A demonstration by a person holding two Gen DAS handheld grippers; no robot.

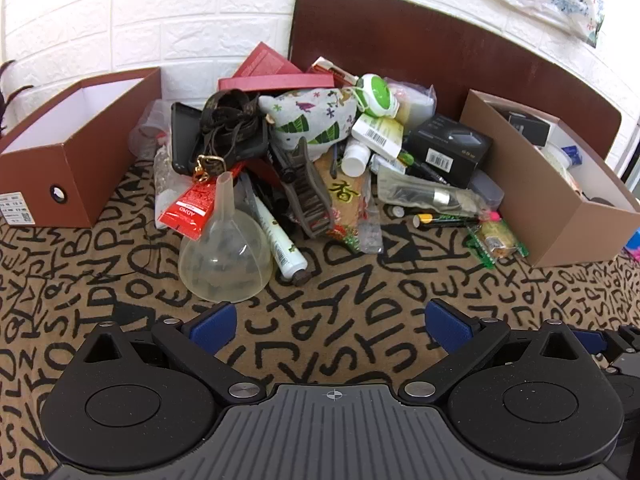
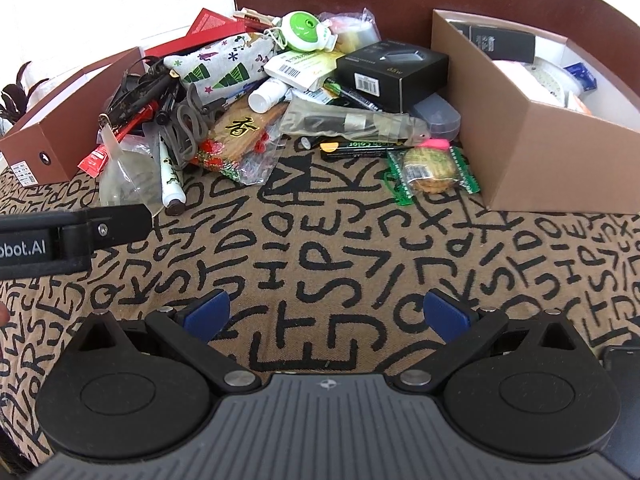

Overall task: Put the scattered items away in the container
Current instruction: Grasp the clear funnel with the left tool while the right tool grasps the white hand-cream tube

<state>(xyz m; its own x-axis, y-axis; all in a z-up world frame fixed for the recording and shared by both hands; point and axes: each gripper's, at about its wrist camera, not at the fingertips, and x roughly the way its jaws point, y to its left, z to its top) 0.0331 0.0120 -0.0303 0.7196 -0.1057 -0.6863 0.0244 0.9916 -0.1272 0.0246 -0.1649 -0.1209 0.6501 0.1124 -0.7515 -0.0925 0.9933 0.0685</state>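
Observation:
A heap of small items lies between two brown boxes on a letter-patterned cloth. At its front are a clear plastic funnel (image 1: 224, 256), a white tube (image 1: 282, 240), a green-wrapped snack (image 1: 496, 240) and a black marker (image 1: 444, 220). The left box (image 1: 72, 152) looks empty; the right box (image 1: 560, 216) holds several things. My left gripper (image 1: 330, 324) stands open above bare cloth, just short of the funnel. My right gripper (image 2: 326, 316) is open too, over bare cloth, well short of the snack (image 2: 430, 166) and the right box (image 2: 532, 148). Nothing sits between either pair of fingers.
A dark brown board (image 1: 440, 40) leans against the white brick wall behind the heap. The left gripper's black arm (image 2: 76, 236) juts in at the left of the right wrist view. Patterned cloth (image 2: 320, 240) stretches between the grippers and the heap.

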